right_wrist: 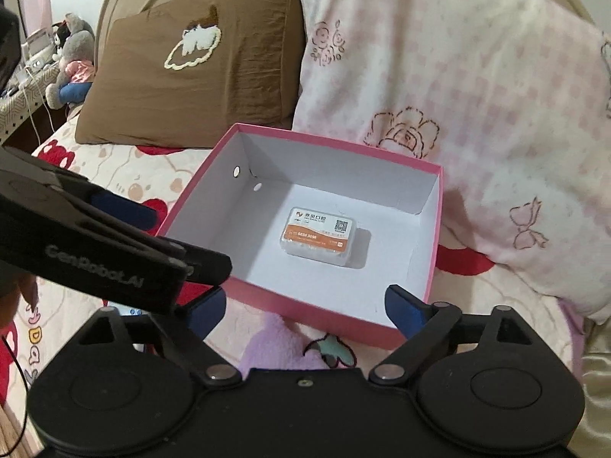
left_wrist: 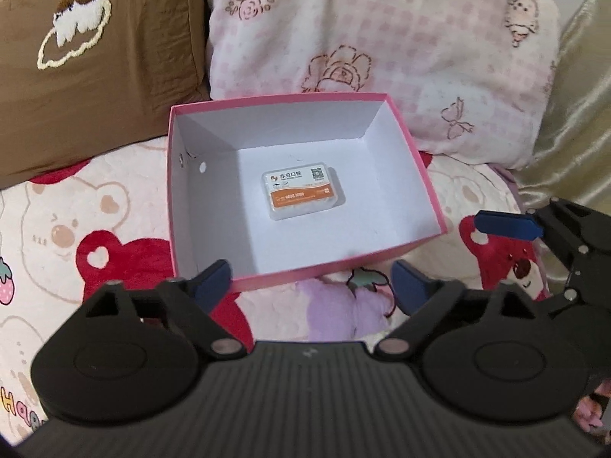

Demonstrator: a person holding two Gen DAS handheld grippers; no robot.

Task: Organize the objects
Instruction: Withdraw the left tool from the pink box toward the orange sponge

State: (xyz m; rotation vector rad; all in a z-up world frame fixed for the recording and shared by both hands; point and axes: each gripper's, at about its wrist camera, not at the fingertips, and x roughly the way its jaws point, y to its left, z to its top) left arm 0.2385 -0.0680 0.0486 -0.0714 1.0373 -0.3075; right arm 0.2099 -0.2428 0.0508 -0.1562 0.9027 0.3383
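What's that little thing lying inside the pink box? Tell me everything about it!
The little case is a small clear plastic rectangle with rounded corners. Its label is white on one half with printed writing and a square code, orange on the other. It looks closed and lies flat, alone, near the middle of the pink box's white floor. Nothing else touches it.

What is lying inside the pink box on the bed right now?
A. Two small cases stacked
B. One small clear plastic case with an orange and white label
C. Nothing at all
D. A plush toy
B: a single small plastic case lies flat on the white floor of the pink box, with nothing else inside.
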